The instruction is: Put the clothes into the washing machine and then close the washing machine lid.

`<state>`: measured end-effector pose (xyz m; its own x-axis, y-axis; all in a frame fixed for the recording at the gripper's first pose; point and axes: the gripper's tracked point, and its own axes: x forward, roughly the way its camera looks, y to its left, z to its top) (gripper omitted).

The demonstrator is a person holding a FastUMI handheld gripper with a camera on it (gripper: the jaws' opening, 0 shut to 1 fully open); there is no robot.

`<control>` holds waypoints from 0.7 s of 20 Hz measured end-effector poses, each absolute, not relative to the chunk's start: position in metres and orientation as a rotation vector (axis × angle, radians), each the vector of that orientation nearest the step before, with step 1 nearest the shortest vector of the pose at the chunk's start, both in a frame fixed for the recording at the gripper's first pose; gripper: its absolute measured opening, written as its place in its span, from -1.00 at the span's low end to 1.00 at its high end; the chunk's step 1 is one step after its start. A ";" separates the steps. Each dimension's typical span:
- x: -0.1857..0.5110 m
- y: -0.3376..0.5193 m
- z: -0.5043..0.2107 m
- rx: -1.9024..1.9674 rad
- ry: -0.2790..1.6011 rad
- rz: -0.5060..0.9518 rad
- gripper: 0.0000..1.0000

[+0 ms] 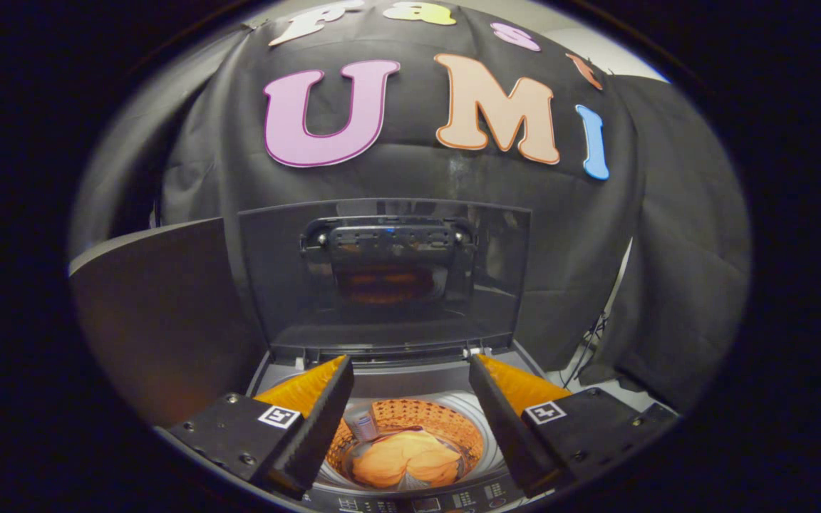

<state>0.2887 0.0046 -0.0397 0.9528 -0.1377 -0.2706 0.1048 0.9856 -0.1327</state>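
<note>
A dark panel (161, 313) is seen standing to the left of the washer (410, 491), and black cloth (667, 285) is hung behind and to the right of it, with some cables (592, 342) trailing down near the floor on the right. The lid (389, 274) is raised upright at the back of the washer, hinged along the rear edge of the top; it is dark and glossy, and a handle-like fitting (389, 242) is seen on its inner face, together with a dim orange reflection. Nothing is found between the fingers and the lid, and the drum opening lies uncovered. The gripper (410, 420) is held above the front of the washer with its fingers spread wide apart, nothing being grasped between them; the drum (453, 427) is seen through the gap. Inside the drum the clothes (407, 459) are lying as a crumpled, pale yellow-orange bundle on the bottom, its folds bunched into two rounded lobes. A small pale cylindrical part (363, 425) is seen against the drum wall, just beside the left finger. The perforated wall of the drum is lit in a warm orange tone. A strip of buttons (453, 501) is seen along the front edge of the washer, just below the drum; their markings are too small to be made out.
</note>
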 end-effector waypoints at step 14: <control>0.299 0.015 0.076 -0.154 0.158 -0.051 0.94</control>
<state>0.2990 0.0153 0.0762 0.9863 -0.0625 -0.1529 0.0382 0.9869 -0.1566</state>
